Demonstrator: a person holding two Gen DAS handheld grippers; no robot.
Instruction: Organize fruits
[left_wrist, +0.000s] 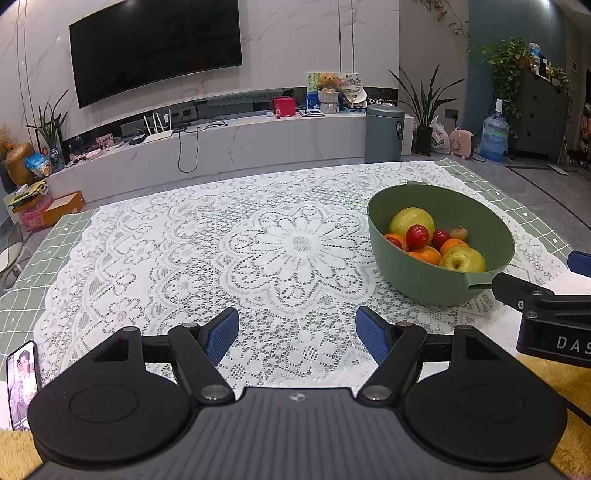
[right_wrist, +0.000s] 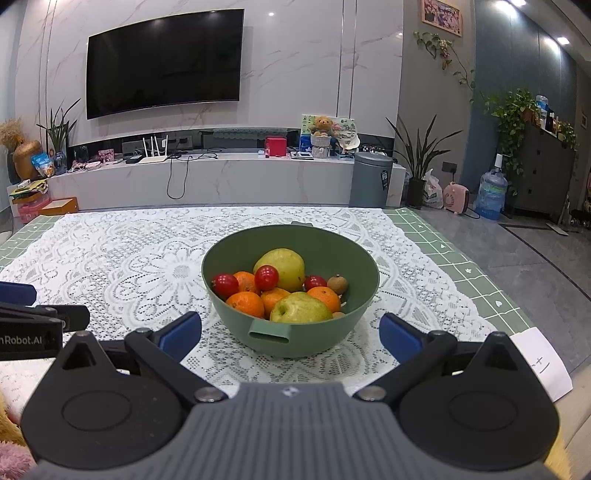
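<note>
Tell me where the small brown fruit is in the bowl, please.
In the right wrist view the small brown fruit lies at the right side of the green bowl, beside an orange and a small red fruit.

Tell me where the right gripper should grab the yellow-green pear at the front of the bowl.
Grip the front pear across its wide body, coming down from above. It lies on top of the oranges just behind the green bowl's near rim, so a level approach would likely hit the wall. The right gripper is already open.

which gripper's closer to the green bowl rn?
Right. The right gripper faces the green bowl with open jaws at its near handle; the left gripper sits off to its left.
</note>
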